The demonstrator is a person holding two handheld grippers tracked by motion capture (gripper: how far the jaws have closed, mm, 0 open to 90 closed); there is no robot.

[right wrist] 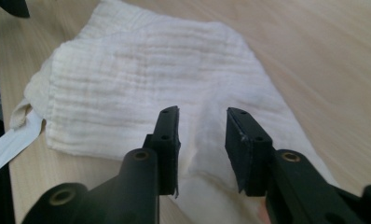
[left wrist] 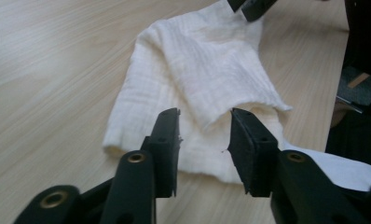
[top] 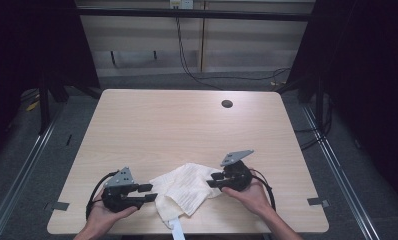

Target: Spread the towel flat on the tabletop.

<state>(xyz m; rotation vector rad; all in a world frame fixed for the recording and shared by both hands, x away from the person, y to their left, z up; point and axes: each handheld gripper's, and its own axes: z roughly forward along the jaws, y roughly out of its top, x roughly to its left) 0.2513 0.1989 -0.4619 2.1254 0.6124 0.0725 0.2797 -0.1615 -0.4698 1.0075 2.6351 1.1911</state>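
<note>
A cream, ribbed cloth (top: 184,190) lies folded and rumpled near the table's front edge, between my two grippers. A white strap (top: 177,231) trails from it over the edge. My left gripper (top: 149,192) points right at the cloth's left side. Its jaws stand open (left wrist: 204,135) just above the cloth (left wrist: 207,60), with a folded flap's edge in the gap and the pads off it. My right gripper (top: 213,180) points left at the cloth's right corner. Its jaws are open too (right wrist: 202,135), low over the cloth (right wrist: 141,70), gripping nothing.
The light wood table (top: 187,120) has a dark cable hole (top: 227,104) at the back right. Grey tape marks (top: 61,205) sit near both front corners. Black frame rails and carpet flank the table, and cables hang along the back wall.
</note>
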